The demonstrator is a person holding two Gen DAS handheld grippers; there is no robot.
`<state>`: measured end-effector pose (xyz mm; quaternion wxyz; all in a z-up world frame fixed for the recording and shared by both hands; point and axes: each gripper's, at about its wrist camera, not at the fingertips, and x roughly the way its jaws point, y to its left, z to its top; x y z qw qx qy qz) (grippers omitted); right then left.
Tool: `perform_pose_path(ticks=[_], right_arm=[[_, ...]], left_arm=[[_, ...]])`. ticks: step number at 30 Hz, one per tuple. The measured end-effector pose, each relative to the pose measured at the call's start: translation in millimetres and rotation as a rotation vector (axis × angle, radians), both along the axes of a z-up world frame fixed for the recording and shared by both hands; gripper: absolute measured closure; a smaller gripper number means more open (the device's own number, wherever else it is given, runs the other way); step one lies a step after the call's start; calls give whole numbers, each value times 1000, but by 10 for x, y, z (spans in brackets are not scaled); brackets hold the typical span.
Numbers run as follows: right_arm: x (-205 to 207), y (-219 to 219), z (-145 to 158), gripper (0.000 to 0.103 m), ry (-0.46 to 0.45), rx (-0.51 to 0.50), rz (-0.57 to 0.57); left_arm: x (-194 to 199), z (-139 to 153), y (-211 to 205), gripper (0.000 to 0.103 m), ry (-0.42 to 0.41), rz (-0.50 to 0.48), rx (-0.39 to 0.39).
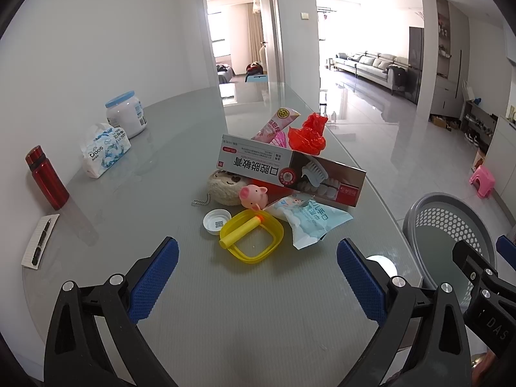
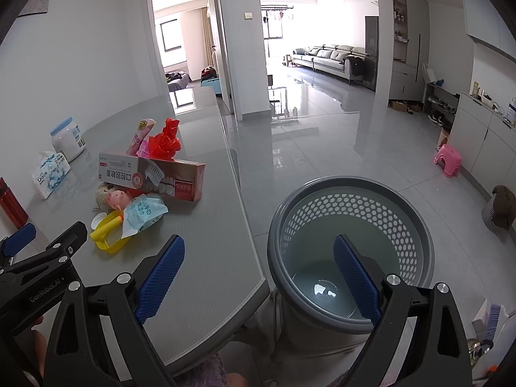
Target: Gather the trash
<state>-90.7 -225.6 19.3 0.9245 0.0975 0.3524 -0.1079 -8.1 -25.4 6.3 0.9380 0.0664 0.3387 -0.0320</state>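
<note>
A pile lies on the grey table point(image 1: 135, 167): a toothpaste box point(image 1: 290, 171), a red plastic bag point(image 1: 308, 133), a pink wrapper point(image 1: 274, 125), a light-blue wet-wipe packet point(image 1: 309, 221), a yellow square lid point(image 1: 251, 240) with a yellow tube point(image 1: 242, 229), a white cap point(image 1: 216, 221), a pink pig toy point(image 1: 253, 195) and a plush toy point(image 1: 224, 187). My left gripper point(image 1: 258, 274) is open and empty, just short of the yellow lid. My right gripper point(image 2: 258, 274) is open and empty, over the table edge and the grey perforated bin point(image 2: 351, 251). The pile also shows in the right wrist view, with the box point(image 2: 151, 174) on top.
A red bottle point(image 1: 46, 177), a tissue pack point(image 1: 104, 148), a white jar point(image 1: 125, 113) and a notepad with pen point(image 1: 40, 242) stand at the table's left. The bin point(image 1: 448, 235) stands on the floor beside the table's right edge. A pink stool point(image 2: 446, 159) sits further off.
</note>
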Motion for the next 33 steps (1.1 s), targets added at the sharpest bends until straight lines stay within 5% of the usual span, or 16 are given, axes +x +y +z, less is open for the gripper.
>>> perform_pose_path(ticks=[33], right_arm=[[126,122,-129,14,30,-7,31]], left_arm=[[84,-111,149,6,23,27,-10]])
